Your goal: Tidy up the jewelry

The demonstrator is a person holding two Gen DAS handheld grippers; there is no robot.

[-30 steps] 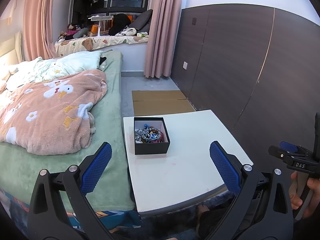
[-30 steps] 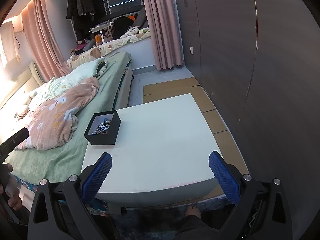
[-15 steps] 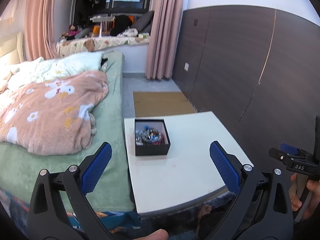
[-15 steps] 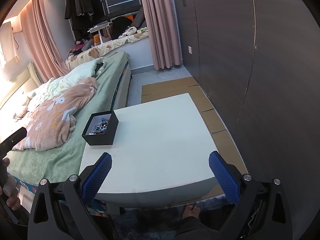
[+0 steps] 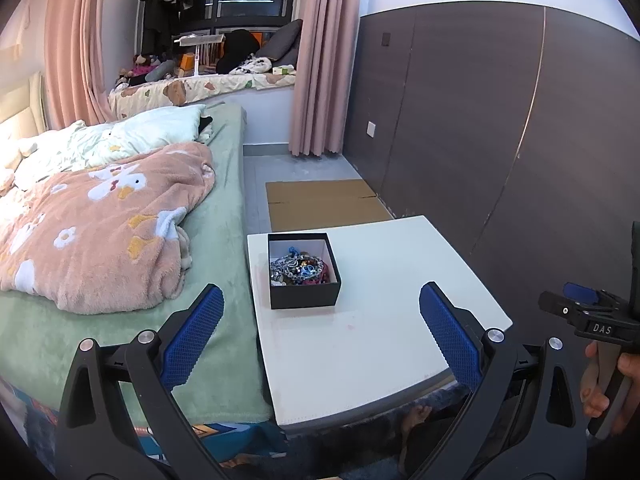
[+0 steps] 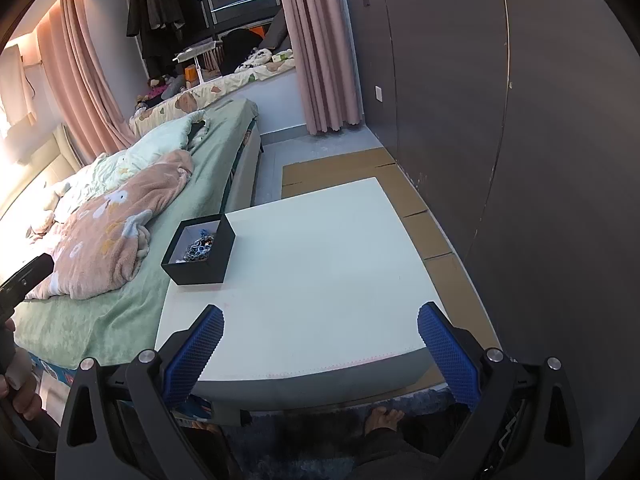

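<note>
Both tools up, short of the near edge of the white table [image 5: 360, 344]. My left gripper [image 5: 320, 332] has its jaws spread wide with nothing between the blue pads; my right gripper [image 6: 320, 340] is the same, fully parted and empty.

The black box [image 5: 304, 294] sits at the table's left side, close to the edge that runs along the bed [image 5: 120, 320], lid off or absent. Inside it lies the jewelry [image 5: 298, 268], one tangled heap: silvery chain, bits of blue and pink. Can't separate single pieces at this range, so I won't call what's a bracelet and what's a necklace.

The relation that matters: from the left gripper the box lies straight ahead, barely left of centre, its sides nearly squared to my line of reach. From the right gripper it is well off to the left and forward, seen corner-on [image 6: 200, 252]. The left hand is clearly nearer and better lined up; the right would have to cross the tabletop.

The rest of the table top shows bare. All the jewelry in the box fits either gathered away or waiting to be sorted out; this view does not settle which.
</note>
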